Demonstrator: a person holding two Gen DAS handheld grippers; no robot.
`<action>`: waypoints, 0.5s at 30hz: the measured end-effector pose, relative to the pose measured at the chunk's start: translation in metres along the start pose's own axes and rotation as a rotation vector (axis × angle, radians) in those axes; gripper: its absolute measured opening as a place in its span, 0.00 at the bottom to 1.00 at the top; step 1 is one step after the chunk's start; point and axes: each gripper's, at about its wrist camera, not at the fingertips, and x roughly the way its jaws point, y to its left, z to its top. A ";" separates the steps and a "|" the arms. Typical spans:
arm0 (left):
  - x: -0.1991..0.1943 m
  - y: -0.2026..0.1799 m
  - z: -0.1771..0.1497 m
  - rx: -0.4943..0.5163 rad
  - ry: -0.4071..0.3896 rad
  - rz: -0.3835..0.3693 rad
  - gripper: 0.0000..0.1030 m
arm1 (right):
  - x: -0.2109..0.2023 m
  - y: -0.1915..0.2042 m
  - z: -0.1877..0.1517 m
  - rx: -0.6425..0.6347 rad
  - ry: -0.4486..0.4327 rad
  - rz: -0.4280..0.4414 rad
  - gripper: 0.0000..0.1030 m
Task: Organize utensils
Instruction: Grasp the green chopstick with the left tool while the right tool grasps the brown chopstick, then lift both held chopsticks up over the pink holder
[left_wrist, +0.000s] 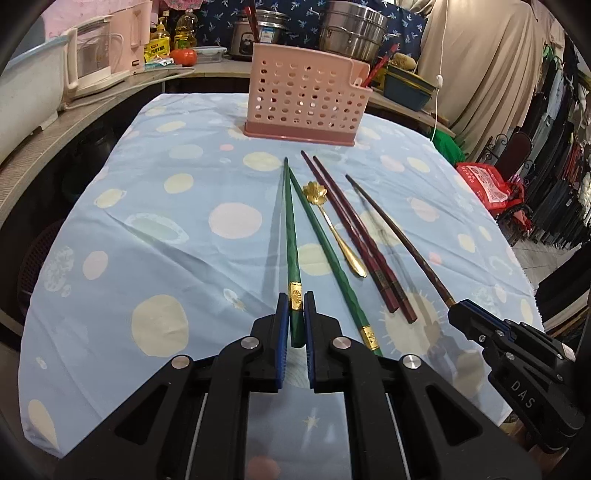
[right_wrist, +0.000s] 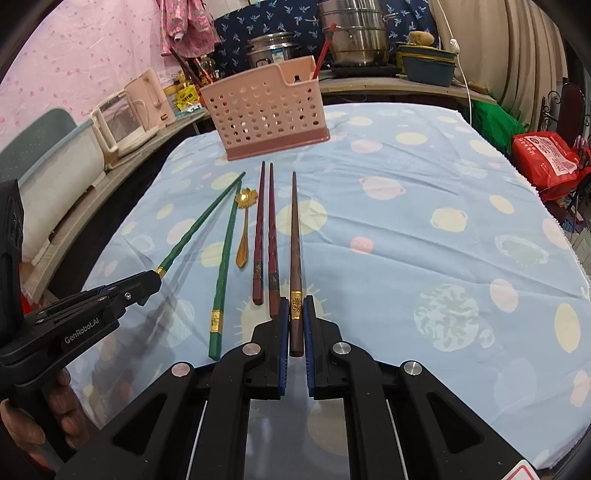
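Observation:
My left gripper (left_wrist: 296, 301) is shut on the thick end of a green chopstick (left_wrist: 290, 229), whose tip points toward the pink perforated holder (left_wrist: 306, 96). My right gripper (right_wrist: 296, 302) is shut on the end of a brown chopstick (right_wrist: 294, 236); the same chopstick (left_wrist: 399, 236) and right gripper (left_wrist: 458, 314) show at the right in the left wrist view. A second green chopstick (left_wrist: 325, 251), a gold flower-bowl spoon (left_wrist: 332, 225) and a dark red chopstick pair (left_wrist: 354, 236) lie on the cloth between them. The holder (right_wrist: 266, 110) stands at the far end with red chopsticks in it.
The table has a blue spotted cloth (left_wrist: 147, 221). A counter behind holds kettles (left_wrist: 92, 59), oil bottles, steel pots (left_wrist: 351, 33) and a blue bin (left_wrist: 406, 85). A red bag (right_wrist: 546, 162) sits off the table's right edge.

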 end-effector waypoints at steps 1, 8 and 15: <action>-0.003 0.000 0.001 -0.001 -0.006 -0.001 0.08 | -0.005 0.000 0.002 0.003 -0.011 0.002 0.07; -0.027 -0.001 0.011 -0.008 -0.049 -0.008 0.07 | -0.033 -0.003 0.017 0.024 -0.084 0.019 0.07; -0.052 0.000 0.029 -0.013 -0.101 -0.006 0.07 | -0.060 -0.009 0.040 0.043 -0.158 0.026 0.07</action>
